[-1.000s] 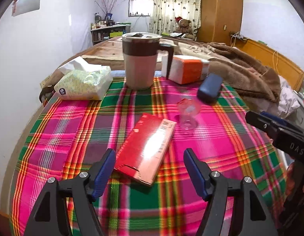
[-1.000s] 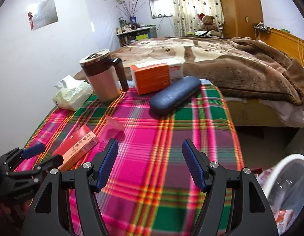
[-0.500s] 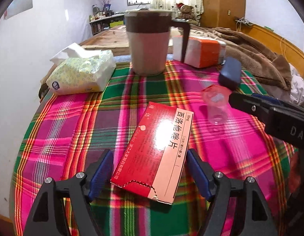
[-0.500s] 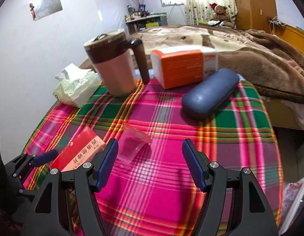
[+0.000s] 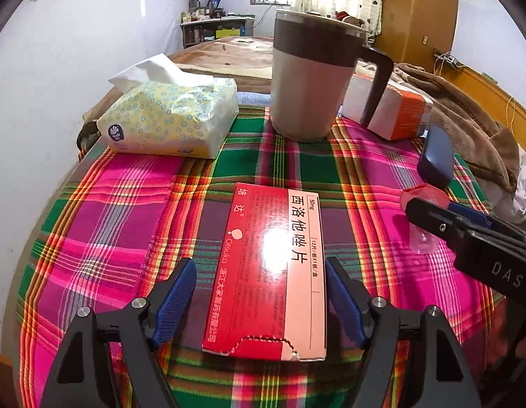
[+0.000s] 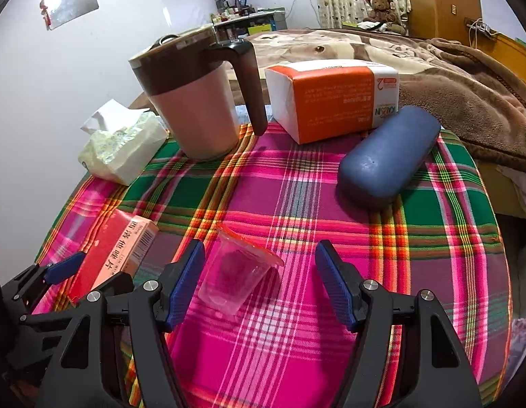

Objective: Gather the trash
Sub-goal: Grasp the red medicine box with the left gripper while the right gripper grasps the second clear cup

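A flat red medicine box (image 5: 273, 272) lies on the plaid tablecloth (image 5: 126, 210). My left gripper (image 5: 260, 265) is open astride its near half, one blue pad on each long side and neither pressing it. A clear plastic cup (image 6: 235, 272) with a red rim lies on its side. My right gripper (image 6: 259, 258) is open around it, and the cup lies close to the left finger (image 6: 184, 282). In the left wrist view the right gripper (image 5: 433, 210) reaches in from the right over the cup (image 5: 422, 238). In the right wrist view the box (image 6: 120, 251) lies at the lower left.
At the back of the table stand a brown and pink lidded mug (image 5: 310, 81), a tissue pack (image 5: 167, 122) and an orange and white box (image 6: 334, 95). A blue glasses case (image 6: 388, 156) lies to the right. A bed with a brown blanket (image 6: 467, 95) lies behind the table.
Both grippers have come forward and down toward the table. The red box now lies between the left fingers and the cup between the right fingers.
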`<state>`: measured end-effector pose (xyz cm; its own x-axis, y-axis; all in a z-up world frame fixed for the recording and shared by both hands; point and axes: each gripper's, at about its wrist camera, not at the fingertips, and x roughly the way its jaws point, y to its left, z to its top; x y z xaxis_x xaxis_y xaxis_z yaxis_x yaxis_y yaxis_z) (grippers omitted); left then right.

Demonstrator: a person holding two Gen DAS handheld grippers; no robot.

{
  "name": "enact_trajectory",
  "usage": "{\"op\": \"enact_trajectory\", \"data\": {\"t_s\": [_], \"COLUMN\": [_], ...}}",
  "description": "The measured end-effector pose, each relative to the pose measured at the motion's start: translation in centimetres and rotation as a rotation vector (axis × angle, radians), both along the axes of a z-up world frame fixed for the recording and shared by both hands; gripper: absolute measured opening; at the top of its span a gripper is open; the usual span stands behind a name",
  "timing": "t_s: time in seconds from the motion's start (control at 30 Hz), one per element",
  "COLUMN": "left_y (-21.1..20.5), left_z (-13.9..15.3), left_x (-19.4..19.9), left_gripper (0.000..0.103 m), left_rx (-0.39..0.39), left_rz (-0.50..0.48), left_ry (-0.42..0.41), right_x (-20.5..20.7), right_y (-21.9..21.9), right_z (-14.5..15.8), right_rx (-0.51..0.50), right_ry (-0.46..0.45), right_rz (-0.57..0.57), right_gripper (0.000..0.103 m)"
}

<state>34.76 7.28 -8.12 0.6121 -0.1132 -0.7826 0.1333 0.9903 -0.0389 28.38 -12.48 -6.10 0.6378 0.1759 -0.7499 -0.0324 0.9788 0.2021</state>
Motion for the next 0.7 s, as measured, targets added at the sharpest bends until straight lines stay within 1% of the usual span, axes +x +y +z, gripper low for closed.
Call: {"op": "enact_trajectory", "data": {"t_s": [0.1,0.13,0.17,0.3,0.4,0.47,0.53,0.57,0.6,0.63,0.7], "left_y": [0.05,0.06,0.12,0.02,0.05,0.03,-0.01,-0.02,-0.04,-0.04,-0.07], "left_z": [-0.14,-0.21,-0.23,-0.29,-0.32,-0.36,-0.34,-0.31,-0.25,-0.20,-0.17], "left_x": [0.32,0.45,0.60,0.83,0.97,0.99,0.91,0.92,0.91,0.82,0.81], "left_gripper": [0.076,0.076,0.076,0.076,0.076,0.076,0.076,0.072,0.065,0.063,0.062], "left_rx": [-0.004,-0.006,-0.006,0.001,-0.003,-0.002,0.001,-0.001,-0.003,-0.004,-0.004], "left_rz": [0.003,0.003,0.008,0.014,0.015,0.016,0.017,0.017,0.015,0.014,0.012], "left_ry": [0.000,0.002,0.001,0.001,-0.001,-0.001,-0.003,-0.004,-0.007,-0.010,-0.011], "right_x": [0.06,0.06,0.09,0.03,0.01,0.20,0.24,0.26,0.31,0.31,0.31], "right_y": [-0.01,-0.03,-0.04,-0.11,-0.02,0.12,0.08,0.09,0.07,0.08,-0.05], "right_z": [-0.10,-0.13,-0.10,-0.15,-0.14,-0.26,-0.31,-0.33,-0.37,-0.42,-0.41], "right_rx": [-0.010,-0.016,-0.022,-0.030,-0.042,-0.055,-0.054,-0.055,-0.053,-0.052,-0.054], "right_ry": [0.000,0.000,0.000,0.003,0.002,0.006,0.007,0.008,0.007,0.007,0.006], "right_rz": [-0.008,-0.012,-0.016,-0.019,-0.015,-0.018,-0.018,-0.020,-0.021,-0.021,-0.021], "right_gripper": [0.069,0.064,0.056,0.054,0.049,0.042,0.042,0.041,0.041,0.041,0.041]}}
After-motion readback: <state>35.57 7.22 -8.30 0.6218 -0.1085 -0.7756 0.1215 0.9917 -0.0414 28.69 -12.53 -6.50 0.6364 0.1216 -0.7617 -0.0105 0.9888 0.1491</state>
